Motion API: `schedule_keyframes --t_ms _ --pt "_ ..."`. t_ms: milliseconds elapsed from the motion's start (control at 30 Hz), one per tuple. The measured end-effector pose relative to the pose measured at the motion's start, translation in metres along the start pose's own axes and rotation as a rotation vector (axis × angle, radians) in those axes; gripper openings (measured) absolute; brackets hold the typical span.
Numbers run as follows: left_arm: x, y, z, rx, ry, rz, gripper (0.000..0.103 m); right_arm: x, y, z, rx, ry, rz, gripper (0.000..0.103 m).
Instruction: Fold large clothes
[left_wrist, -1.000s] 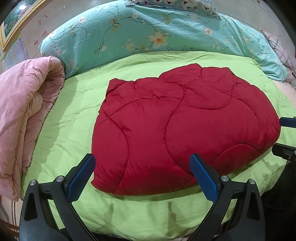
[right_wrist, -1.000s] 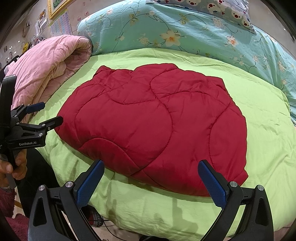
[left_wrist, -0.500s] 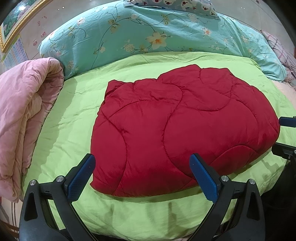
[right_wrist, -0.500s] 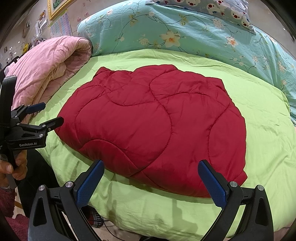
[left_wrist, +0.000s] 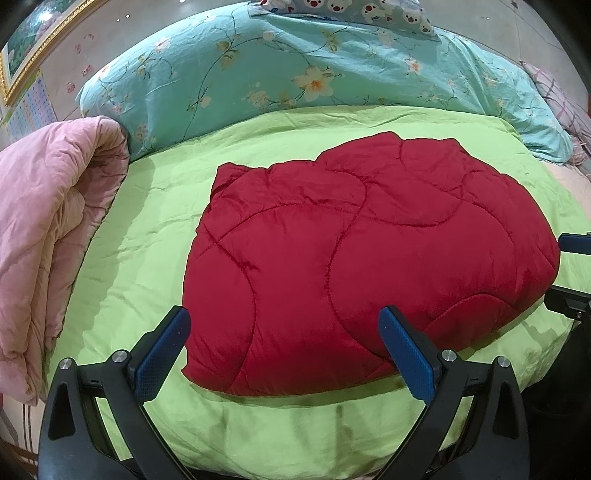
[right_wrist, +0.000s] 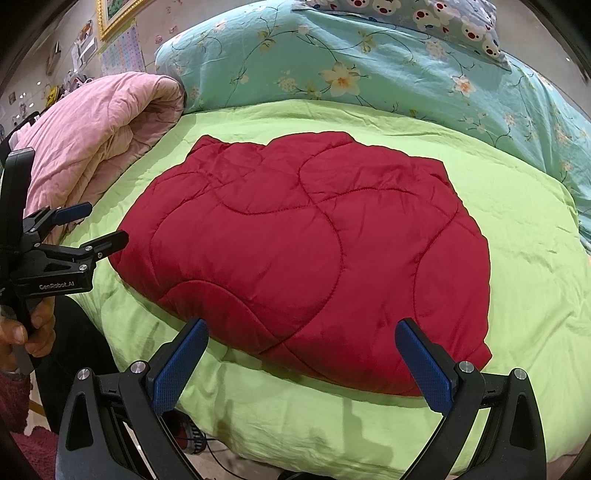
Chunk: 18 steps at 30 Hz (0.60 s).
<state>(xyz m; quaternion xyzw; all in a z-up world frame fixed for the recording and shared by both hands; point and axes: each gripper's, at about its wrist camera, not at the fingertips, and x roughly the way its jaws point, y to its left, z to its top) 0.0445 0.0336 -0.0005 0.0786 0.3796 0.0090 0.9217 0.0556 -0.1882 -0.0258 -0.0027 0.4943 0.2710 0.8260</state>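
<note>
A folded red quilted garment (left_wrist: 369, 258) (right_wrist: 306, 251) lies flat on the lime-green bed cover (left_wrist: 147, 236) (right_wrist: 517, 236). My left gripper (left_wrist: 284, 343) hovers open at the garment's near edge, its blue pads apart with nothing between them. My right gripper (right_wrist: 301, 354) is likewise open just in front of the garment's near edge, holding nothing. In the right wrist view the left gripper (right_wrist: 92, 225) shows at the left, held in a person's hand (right_wrist: 26, 332). The right gripper's fingertips (left_wrist: 574, 245) peek in at the right edge of the left wrist view.
A rolled pink quilt (left_wrist: 44, 236) (right_wrist: 96, 136) lies along the bed's left side. A teal floral duvet (left_wrist: 295, 62) (right_wrist: 369, 62) is piled at the far side, with a bear-print pillow (right_wrist: 424, 14) on it. Floor and a dark red rug (right_wrist: 33, 450) lie below the near edge.
Both views have shifted very slightly; the red garment stays in place and both grippers stay open.
</note>
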Motion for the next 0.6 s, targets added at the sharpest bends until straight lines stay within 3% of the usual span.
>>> schedule_keyframes --t_ms 600 --pt "0.0059 0.0033 0.003 -0.018 0.004 -0.013 0.102 0.0072 -0.0067 0.0035 0.016 0.002 -0.008 0.102"
